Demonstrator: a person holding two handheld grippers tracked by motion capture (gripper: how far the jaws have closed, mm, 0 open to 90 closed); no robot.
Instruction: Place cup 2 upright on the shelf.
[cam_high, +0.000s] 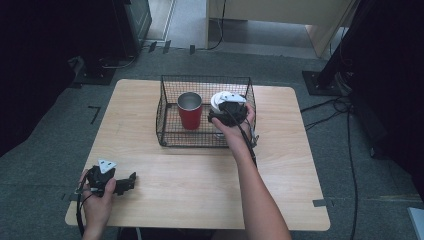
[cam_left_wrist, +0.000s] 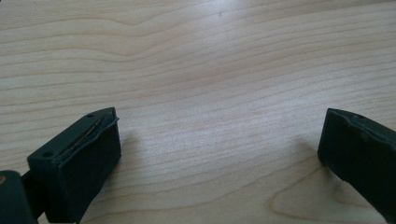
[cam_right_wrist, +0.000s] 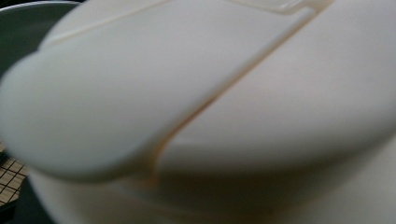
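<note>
White lidded cup (cam_high: 223, 101) rides in the wire basket (cam_high: 170, 136), right gripper (cam_high: 226, 114) fingers clenched on it.
Tilt could knock the red cup (cam_high: 190, 111); left gripper (cam_high: 131, 180) fingers released, on the surface (cam_high: 200, 180).

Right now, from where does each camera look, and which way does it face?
High view: above the near side, facing forward and down on the table; both forearms enter from below.
Left gripper view: on the left hand-held gripper, facing bare wood, jaws wide apart.
Right gripper view: very close to the white cup.
Shared: the high view also shows that cup in the basket.
</note>
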